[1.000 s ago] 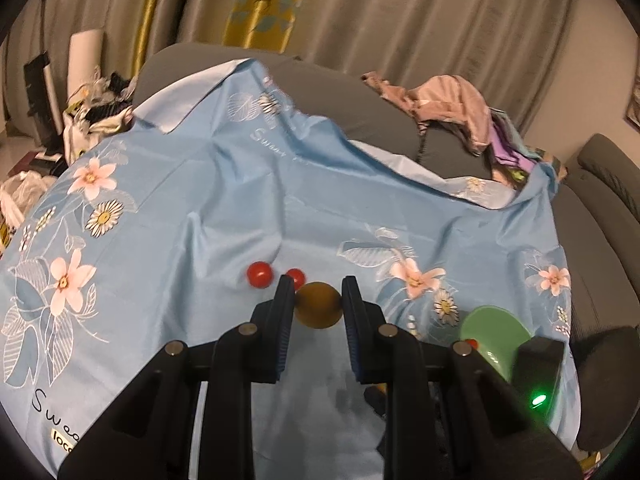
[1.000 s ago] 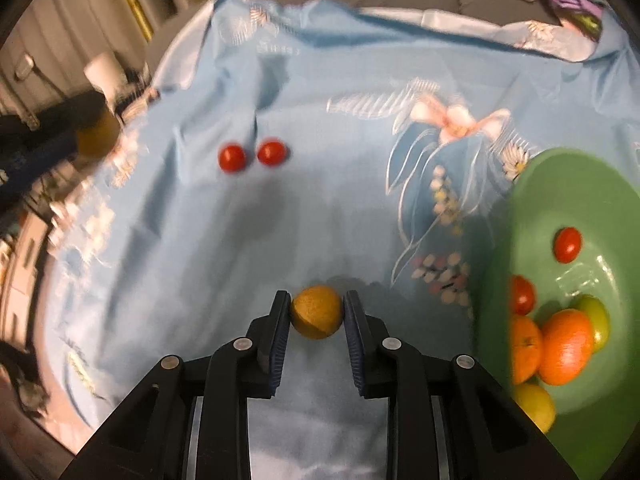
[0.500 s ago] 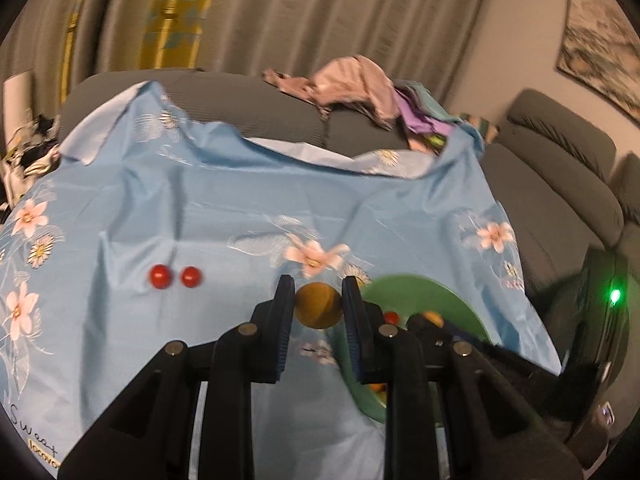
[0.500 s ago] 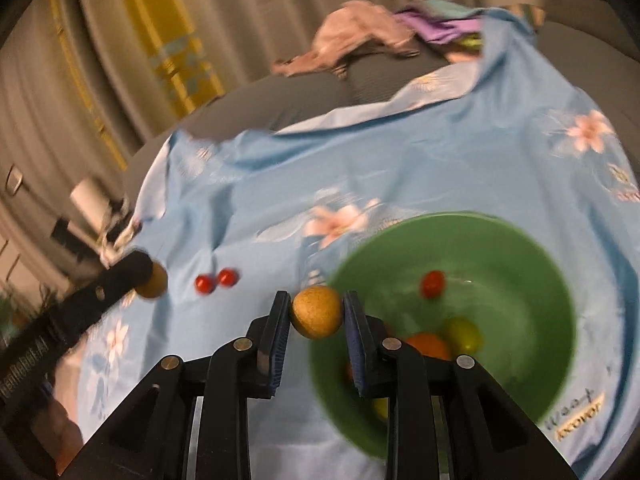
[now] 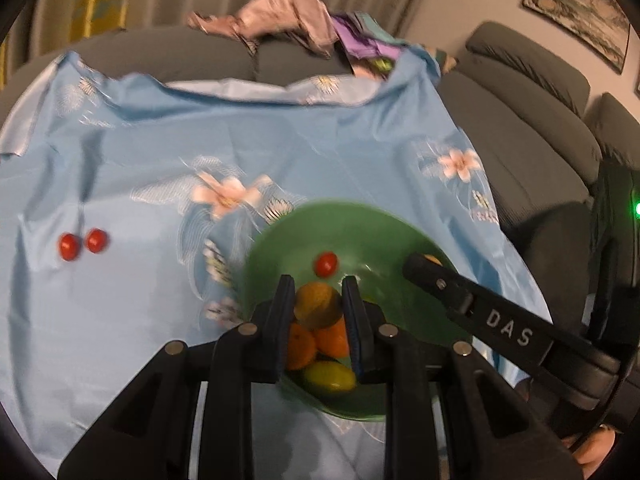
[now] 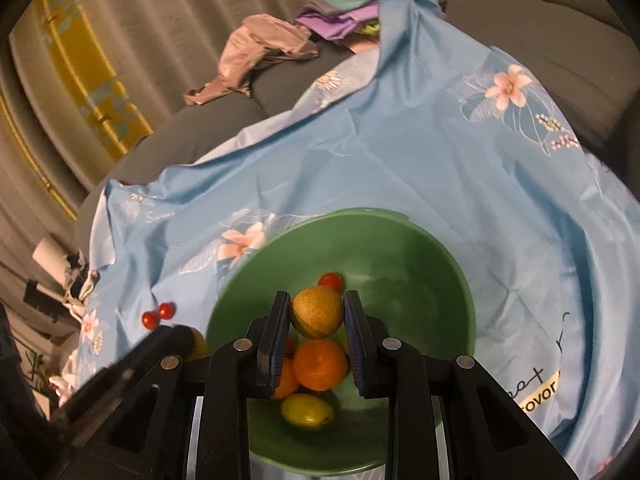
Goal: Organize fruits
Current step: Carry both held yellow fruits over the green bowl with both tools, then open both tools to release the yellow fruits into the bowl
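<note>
My left gripper is shut on a round yellow-brown fruit and hangs over the near-left part of the green bowl. In the right wrist view, my right gripper is shut on a similar speckled yellow fruit above the same bowl. In the bowl lie two oranges, a yellow-green fruit and a red tomato. Two more red tomatoes rest on the blue cloth to the left. The right gripper's fingers reach over the bowl's right rim.
A blue flowered cloth covers a grey sofa. Crumpled clothes lie on the backrest behind it. Curtains hang at the back. The left gripper's dark body crosses the lower left of the right wrist view.
Both grippers have swung right from above the cloth to over the green bowl, each still carrying its yellow fruit. The two tomatoes stayed on the cloth.
</note>
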Available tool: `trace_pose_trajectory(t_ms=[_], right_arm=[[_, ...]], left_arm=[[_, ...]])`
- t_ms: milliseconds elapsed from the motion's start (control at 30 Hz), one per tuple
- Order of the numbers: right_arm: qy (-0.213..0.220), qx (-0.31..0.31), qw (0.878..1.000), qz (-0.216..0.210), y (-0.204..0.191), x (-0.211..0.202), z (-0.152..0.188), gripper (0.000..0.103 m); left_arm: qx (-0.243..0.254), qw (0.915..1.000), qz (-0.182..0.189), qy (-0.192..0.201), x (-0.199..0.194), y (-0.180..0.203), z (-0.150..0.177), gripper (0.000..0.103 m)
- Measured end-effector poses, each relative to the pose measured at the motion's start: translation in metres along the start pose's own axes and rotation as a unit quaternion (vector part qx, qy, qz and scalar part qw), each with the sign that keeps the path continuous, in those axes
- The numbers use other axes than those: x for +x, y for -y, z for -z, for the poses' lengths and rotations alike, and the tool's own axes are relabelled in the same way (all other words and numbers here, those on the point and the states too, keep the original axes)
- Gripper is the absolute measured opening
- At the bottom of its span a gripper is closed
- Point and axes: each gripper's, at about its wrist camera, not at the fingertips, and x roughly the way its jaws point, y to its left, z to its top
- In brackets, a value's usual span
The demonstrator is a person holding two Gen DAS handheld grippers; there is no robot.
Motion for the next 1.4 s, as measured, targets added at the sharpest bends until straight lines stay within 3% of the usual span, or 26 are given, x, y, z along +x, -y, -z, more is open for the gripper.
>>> trace_pose_trajectory(t_ms=[467,1400], right_arm=[[-0.042,0.001,0.999,0.019,0.011,0.022,0.003,0.027],[-0.064,-0.005,0.997,0.035,0.011,0.034,0.006,0.027]], left_arm=[[0.029,0.9989,0.002,-0.038,0.028,0.016,0.01,0.024],[0.032,0.9983,-0.011,-0.048,0.036,0.015,0.012,0.026]])
